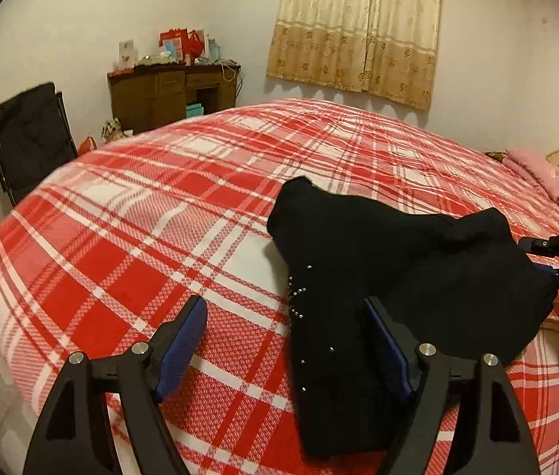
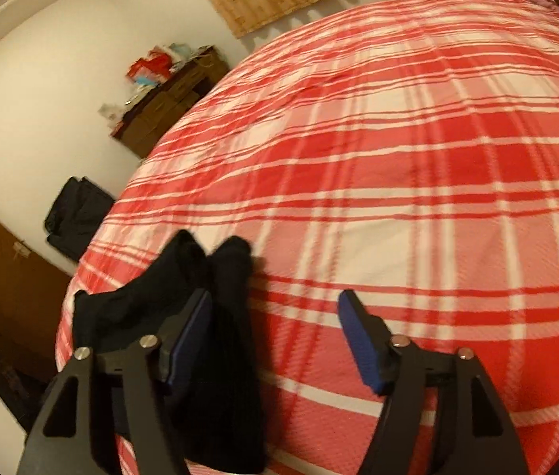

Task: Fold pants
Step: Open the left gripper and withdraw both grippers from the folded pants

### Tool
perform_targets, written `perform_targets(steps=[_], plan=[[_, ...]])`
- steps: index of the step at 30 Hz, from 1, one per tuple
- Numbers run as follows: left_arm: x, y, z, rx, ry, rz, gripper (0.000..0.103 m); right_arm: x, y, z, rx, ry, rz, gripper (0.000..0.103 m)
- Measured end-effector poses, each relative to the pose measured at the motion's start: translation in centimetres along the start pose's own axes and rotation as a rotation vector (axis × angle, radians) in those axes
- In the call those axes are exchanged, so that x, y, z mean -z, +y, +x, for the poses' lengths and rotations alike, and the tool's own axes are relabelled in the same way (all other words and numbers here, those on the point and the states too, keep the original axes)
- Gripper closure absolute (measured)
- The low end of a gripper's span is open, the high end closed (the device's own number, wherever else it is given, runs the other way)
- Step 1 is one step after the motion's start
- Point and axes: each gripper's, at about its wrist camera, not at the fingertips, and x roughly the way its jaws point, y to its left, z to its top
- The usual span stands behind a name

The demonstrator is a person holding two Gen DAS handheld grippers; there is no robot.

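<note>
Both sets of my fingers stood wide — left gripper, right gripper — holding nothing. Black pants lay crumpled on the plaid bed.

Black pants w/ small silver studs lie on a red-and-white plaid bedspread. Both grippers, left & right, are black w/ blue pads. Bkgd: beige curtain w/ gold medallion pattern, dark brown desk, pink blanket, white walls.
</note>
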Motion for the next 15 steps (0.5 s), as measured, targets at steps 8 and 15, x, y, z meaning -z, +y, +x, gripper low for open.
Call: perform_targets(steps=[8,15], plan=[[-0.6,-1.1,-2.8,0.005,-0.032,0.021,0.023,1.7,0.7,-3.0,-0.01,-0.02,-0.033,0.033],[-1.2,-3.4,-6.8,0.035,-0.093,0.064,0.023,5.3,3.7,-10.2,0.056,-0.102,-0.126,0.031]])
